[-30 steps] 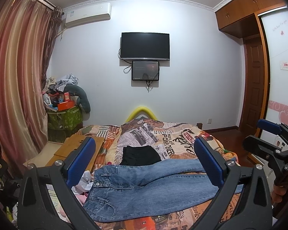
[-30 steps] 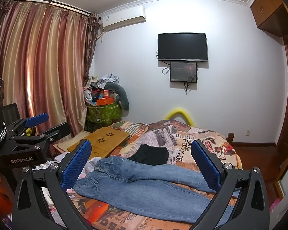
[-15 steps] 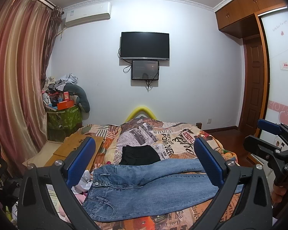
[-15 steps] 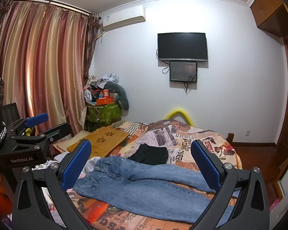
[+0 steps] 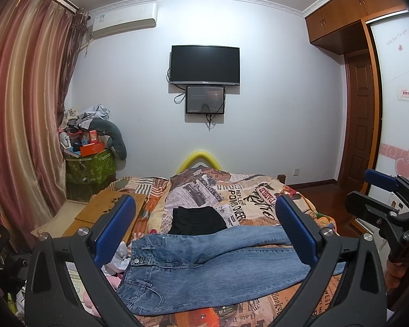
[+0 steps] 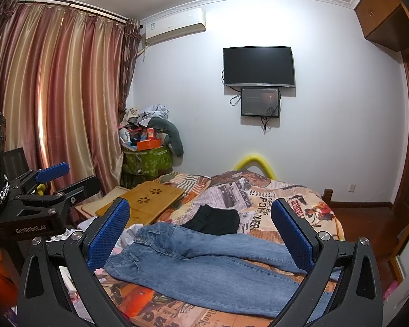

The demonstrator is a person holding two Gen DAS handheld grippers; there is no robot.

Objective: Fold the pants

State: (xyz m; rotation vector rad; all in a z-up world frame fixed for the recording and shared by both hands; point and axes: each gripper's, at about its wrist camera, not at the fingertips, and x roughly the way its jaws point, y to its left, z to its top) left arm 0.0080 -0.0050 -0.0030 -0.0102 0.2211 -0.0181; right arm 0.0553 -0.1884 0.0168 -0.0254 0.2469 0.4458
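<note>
Blue jeans [image 5: 204,267] lie flat across the near part of the bed, waistband to the left and legs running right; they also show in the right wrist view [image 6: 204,264]. My left gripper [image 5: 204,231] is open and empty, held above and in front of the jeans. My right gripper [image 6: 200,231] is open and empty, also short of the jeans. The right gripper shows at the right edge of the left wrist view [image 5: 387,204]; the left gripper shows at the left edge of the right wrist view [image 6: 54,182].
A folded black garment [image 5: 196,219] lies on the patterned bedspread [image 5: 245,196] behind the jeans. A wooden lap table [image 6: 150,201] rests at the bed's left side. A cluttered green box [image 5: 91,166] stands by the curtain [image 5: 21,125]. A wardrobe [image 5: 395,125] is at the right.
Both views have barely shifted; the grippers stay open and the jeans lie as before.
</note>
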